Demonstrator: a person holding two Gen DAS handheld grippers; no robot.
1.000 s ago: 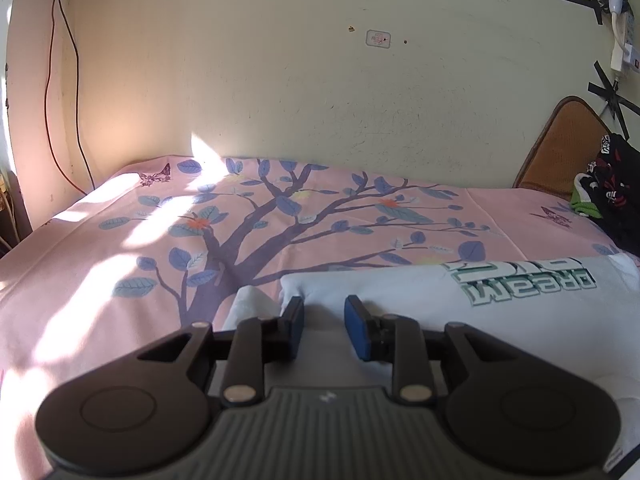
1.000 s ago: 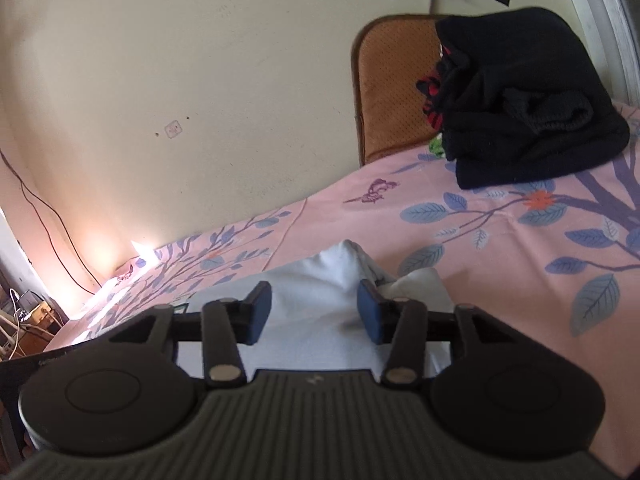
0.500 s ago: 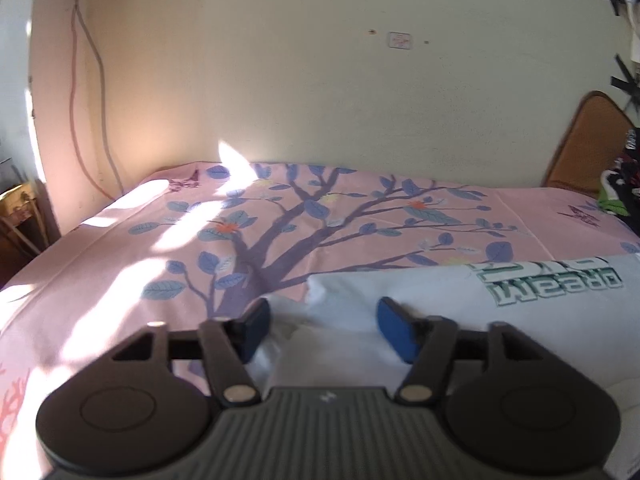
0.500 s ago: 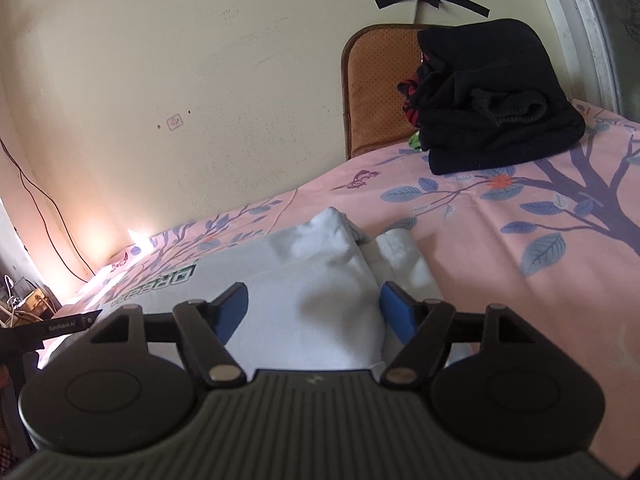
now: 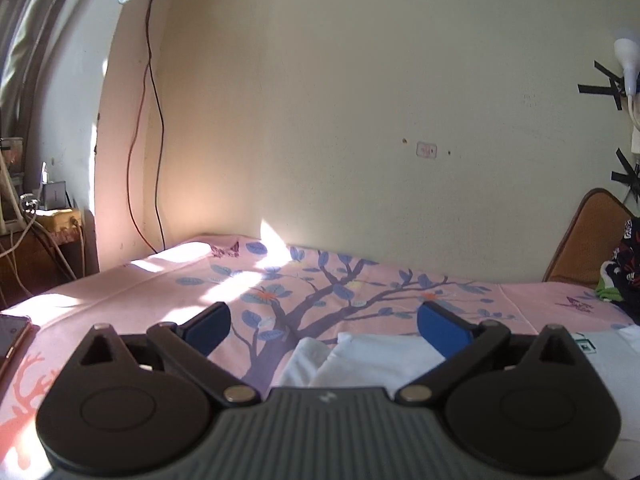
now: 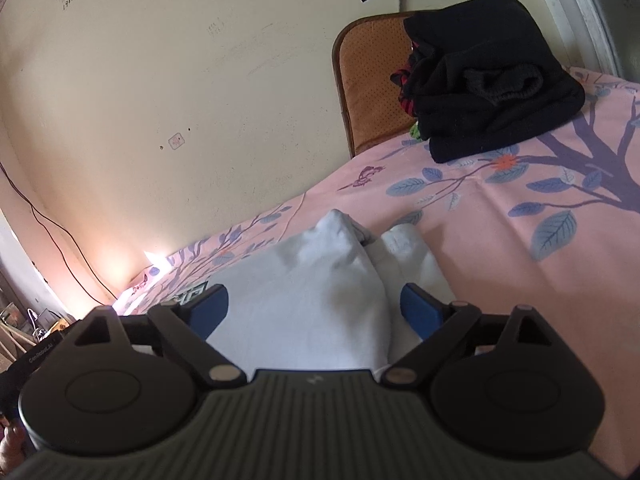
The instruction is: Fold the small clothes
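Both our grippers, left [image 5: 323, 327] and right [image 6: 314, 307], gape wide over the shirt [image 6: 304, 300]; its loose sleeve [image 6: 412, 258] could unfold.

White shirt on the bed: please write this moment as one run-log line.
left tongs: open, empty | right tongs: open, empty | white shirt: lying on bed, not held | black clothes pile: untouched

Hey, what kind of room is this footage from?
Most likely a home bedroom: a bed with a pink tree-print sheet against a plain wall, a white t-shirt lying on it, and a stack of dark folded clothes.
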